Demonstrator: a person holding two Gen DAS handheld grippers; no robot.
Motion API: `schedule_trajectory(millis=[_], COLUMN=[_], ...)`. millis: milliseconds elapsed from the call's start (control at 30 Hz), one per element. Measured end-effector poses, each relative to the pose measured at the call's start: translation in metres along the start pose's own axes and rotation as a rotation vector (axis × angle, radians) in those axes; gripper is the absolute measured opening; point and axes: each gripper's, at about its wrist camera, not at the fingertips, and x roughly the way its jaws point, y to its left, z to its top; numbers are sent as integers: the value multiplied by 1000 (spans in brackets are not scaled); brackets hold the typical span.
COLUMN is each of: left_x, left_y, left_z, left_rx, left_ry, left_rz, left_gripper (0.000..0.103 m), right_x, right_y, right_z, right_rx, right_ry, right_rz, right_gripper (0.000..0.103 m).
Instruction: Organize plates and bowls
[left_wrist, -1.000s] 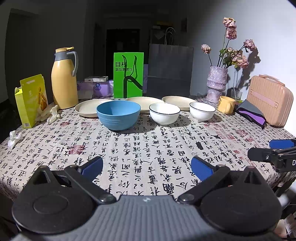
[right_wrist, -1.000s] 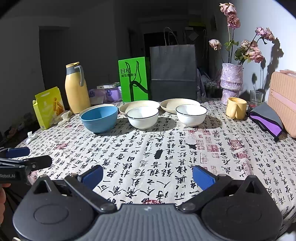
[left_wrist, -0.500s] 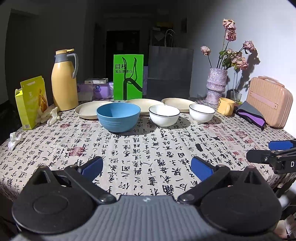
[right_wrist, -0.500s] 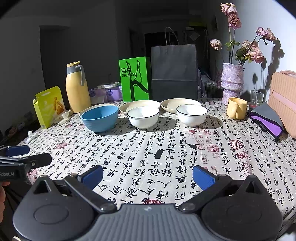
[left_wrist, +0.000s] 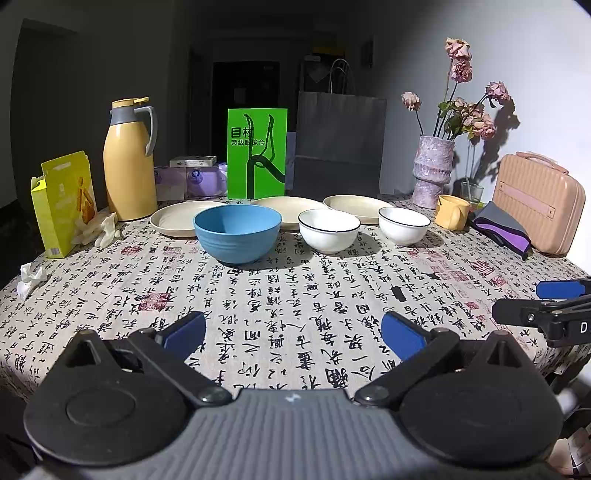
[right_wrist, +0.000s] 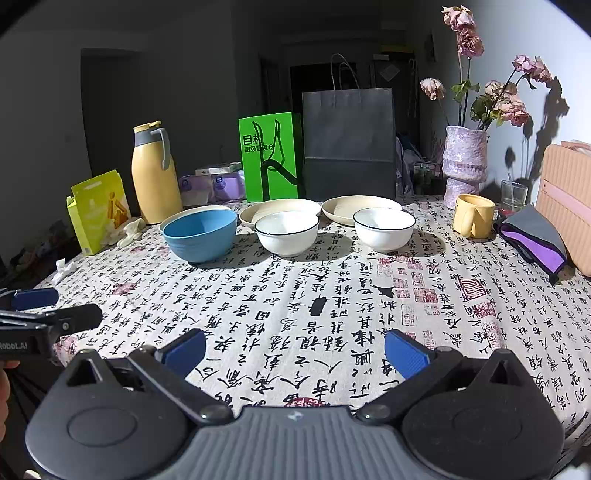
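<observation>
Left wrist view: both grippers, left gripper (left_wrist: 293, 330) and right gripper (right_wrist: 295, 349), spread wide, empty; blue bowl (left_wrist: 237, 232) likely light, white bowls (left_wrist: 329, 230) brittle, slick — pinch rims.

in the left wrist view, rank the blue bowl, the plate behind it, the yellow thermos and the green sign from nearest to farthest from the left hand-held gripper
1. Blue ribbed bowl, centre-left, in front.
2. Cream round plate, just behind the bowl, left.
3. Yellow thermos jug, far left.
4. Green upright sign, at the back, centre.

Measured from the left hand-held gripper.

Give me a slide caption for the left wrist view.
Open left gripper faces a blue bowl, two white bowls and three beige plates on a calligraphy tablecloth.
</observation>
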Motion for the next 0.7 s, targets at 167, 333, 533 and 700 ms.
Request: schedule_trajectory(millis=[167, 333, 533, 700], left_x=[1, 3, 6, 9], left_y=[2, 0, 0, -1], left_z=[0, 1, 1, 1], left_rx=[-3, 2, 2, 3], left_ry=[4, 4, 9, 11], left_rz=[2, 1, 1, -2], left_gripper=[103, 103, 103, 103], right_x=[-1, -1, 0, 3], right_y=[3, 4, 1, 0], right_z=[-1, 0, 1, 1], right_rx=[-6, -8, -3, 1], right_ry=[-6, -8, -6, -2], right_rz=[2, 5, 10, 13], right_gripper=[103, 103, 103, 103])
